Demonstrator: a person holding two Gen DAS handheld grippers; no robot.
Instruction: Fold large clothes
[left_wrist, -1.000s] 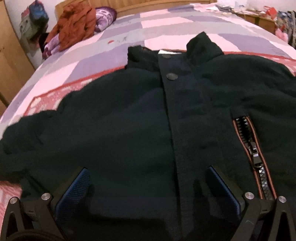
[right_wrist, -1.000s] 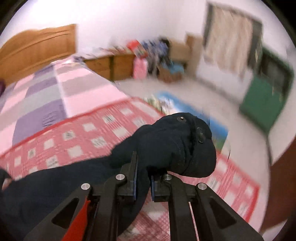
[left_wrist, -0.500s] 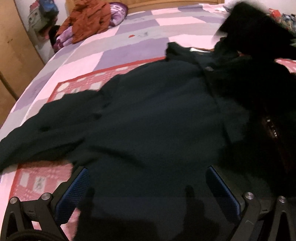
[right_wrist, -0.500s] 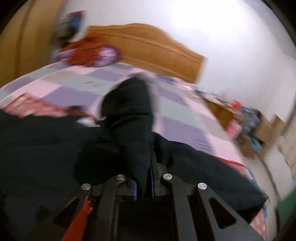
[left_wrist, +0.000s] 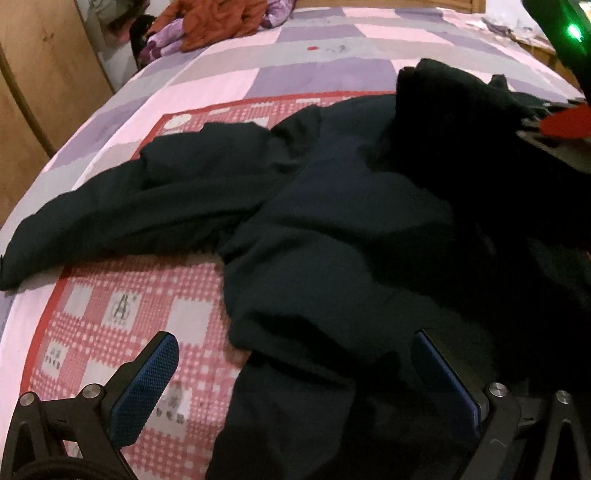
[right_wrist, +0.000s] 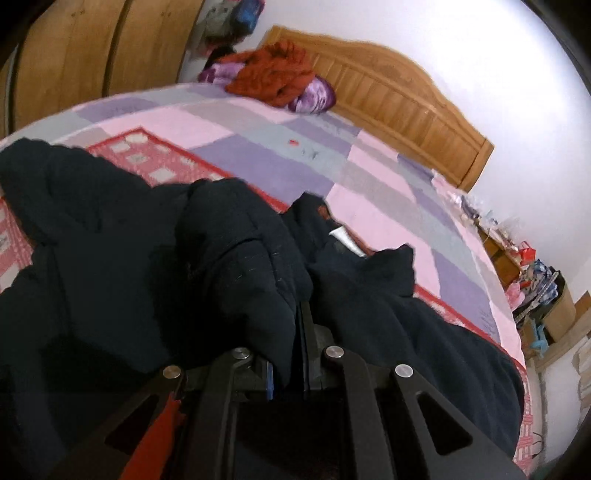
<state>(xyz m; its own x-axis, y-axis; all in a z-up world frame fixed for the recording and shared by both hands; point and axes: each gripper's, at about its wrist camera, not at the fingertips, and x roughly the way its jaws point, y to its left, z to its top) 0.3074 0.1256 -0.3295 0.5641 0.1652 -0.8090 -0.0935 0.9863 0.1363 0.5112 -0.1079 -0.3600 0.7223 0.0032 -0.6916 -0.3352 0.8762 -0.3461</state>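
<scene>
Jacket (left_wrist: 332, 229) sleeve pinched by right gripper (right_wrist: 288, 354); bedspread (left_wrist: 122, 317) bare leftward.

right claw (right_wrist: 288, 354) carried sleeve (right_wrist: 236, 258) across jacket (left_wrist: 351, 240)

Wooden headboard (right_wrist: 388, 92) (white wall (right_wrist: 480, 55))

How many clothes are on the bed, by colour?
Dark navy: 1, the jacket
Orange-red: 1, a bundle by the headboard
Purple: 1, a bundle beside it
Total: 3
</scene>
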